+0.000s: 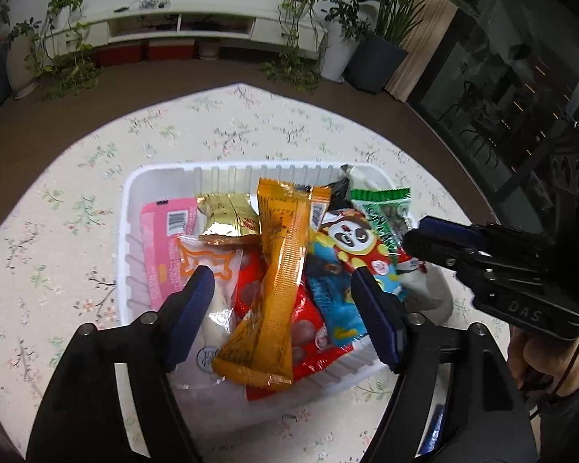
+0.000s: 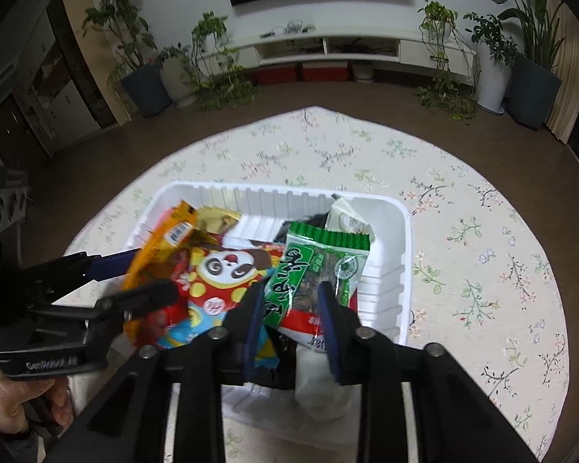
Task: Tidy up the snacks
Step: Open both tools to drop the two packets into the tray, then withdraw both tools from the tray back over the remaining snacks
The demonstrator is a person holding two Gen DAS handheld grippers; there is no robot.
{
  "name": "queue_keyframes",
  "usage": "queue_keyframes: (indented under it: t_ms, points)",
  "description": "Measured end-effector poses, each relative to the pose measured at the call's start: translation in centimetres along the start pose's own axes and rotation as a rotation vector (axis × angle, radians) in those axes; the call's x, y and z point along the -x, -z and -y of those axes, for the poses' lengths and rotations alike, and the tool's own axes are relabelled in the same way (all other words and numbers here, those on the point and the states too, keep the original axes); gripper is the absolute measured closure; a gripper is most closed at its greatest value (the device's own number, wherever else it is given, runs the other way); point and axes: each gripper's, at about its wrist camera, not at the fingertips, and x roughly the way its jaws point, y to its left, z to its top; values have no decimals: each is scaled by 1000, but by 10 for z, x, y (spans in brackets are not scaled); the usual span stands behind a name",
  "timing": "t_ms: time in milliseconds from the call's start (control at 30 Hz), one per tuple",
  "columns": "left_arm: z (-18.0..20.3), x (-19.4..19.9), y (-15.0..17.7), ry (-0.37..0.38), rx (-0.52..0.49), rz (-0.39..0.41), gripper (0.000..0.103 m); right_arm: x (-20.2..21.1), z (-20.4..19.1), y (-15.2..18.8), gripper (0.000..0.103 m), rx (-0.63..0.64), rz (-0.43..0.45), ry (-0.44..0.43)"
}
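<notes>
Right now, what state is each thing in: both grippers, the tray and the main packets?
left gripper: open, fingers either side of the orange packet, holding nothing.
right gripper: open, fingers either side of the green packet's lower end.
white tray: on the floral tablecloth, full of snacks.
orange packet: lying on top of the pile.
green packet: lying on top, by the tray's right wall.
panda packet: lying face up.

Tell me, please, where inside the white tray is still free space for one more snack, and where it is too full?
Bare floor shows along the white tray's ribbed far wall, behind the gold packet, and beside the pink packet in the far left corner. The middle and near side are crowded: the orange packet, panda packet and green packet overlap there, under both grippers.
</notes>
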Motion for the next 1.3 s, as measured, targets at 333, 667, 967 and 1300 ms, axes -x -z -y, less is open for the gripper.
queue_keyframes:
  t_ms: [333,667,967,1300]
  points:
    - [33,81,54,-17,-85,88,0,96,21,62,8,-158,125,-170]
    - [73,106,170,-48,-193,14,0,141,8,174,7,-251,136,-259]
    - [88,99,213,-128,-165,-72,0,144,-5,231,7,-274,122,-260]
    - [103,102,211,-138,-196,-73,0,150,-2,242,7,-278,137,-250]
